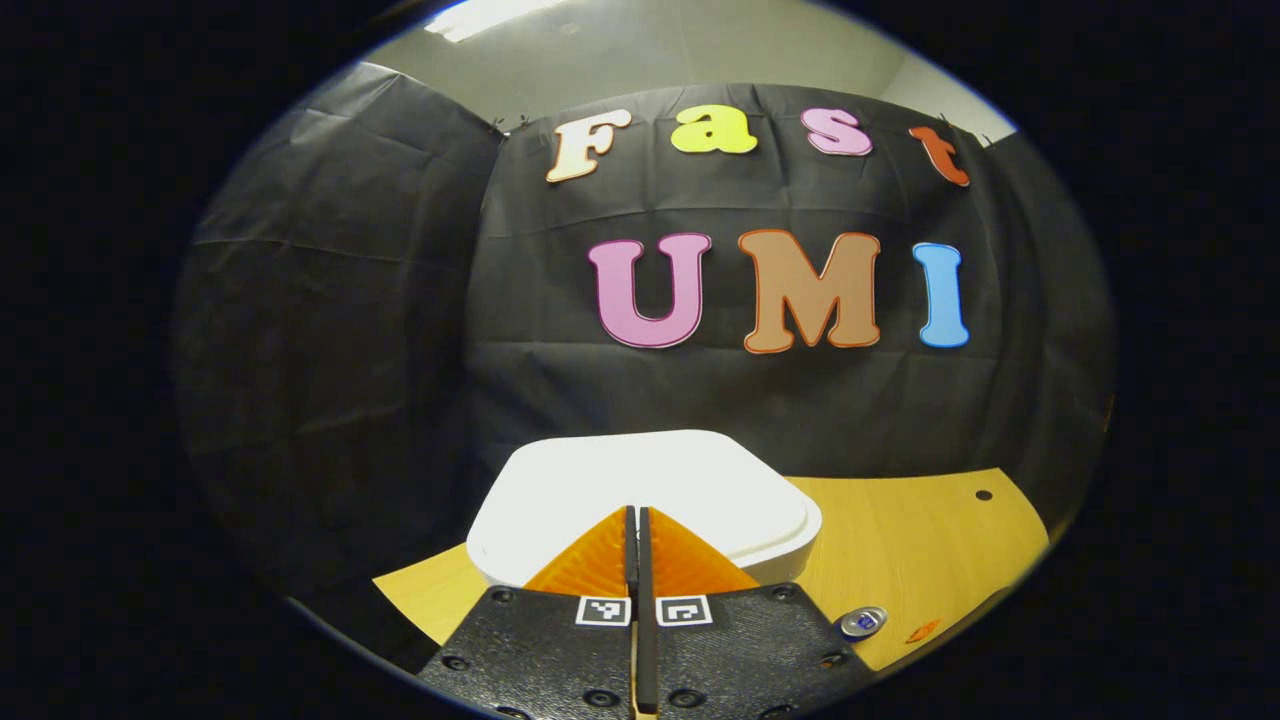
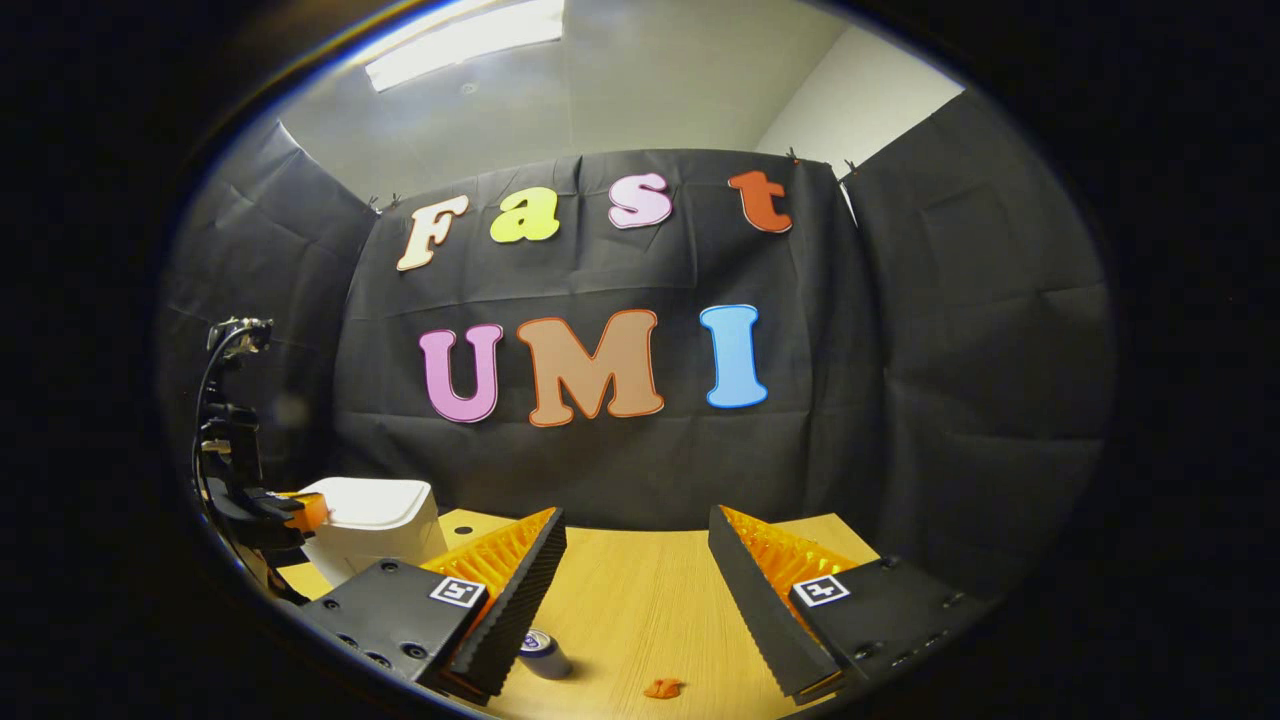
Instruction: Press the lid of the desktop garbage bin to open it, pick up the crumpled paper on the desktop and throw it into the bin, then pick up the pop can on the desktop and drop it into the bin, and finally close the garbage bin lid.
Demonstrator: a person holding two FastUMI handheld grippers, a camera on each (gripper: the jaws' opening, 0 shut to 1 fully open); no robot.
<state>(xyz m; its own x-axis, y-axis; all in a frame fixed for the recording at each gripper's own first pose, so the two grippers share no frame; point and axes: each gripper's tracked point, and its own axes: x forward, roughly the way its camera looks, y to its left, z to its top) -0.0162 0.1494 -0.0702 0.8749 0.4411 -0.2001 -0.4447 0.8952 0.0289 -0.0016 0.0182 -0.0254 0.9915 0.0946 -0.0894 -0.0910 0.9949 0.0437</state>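
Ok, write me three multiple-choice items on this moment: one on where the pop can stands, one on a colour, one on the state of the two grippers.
1. Where is the pop can?
A. Inside the bin
B. On the wooden desktop
C. Between the right gripper's fingers

2. What colour is the garbage bin?
A. White
B. Green
C. Red

3. How do the grippers stand?
A. Both open
B. Left gripper shut, right gripper open
C. Left open, right shut

Answers:
1 B: in the right gripper view the can stands on the desktop, below and apart from the fingers.
2 A: both views show a white bin with its lid down.
3 B: the left fingers meet over the lid, while the right fingers stand wide apart with nothing between them.
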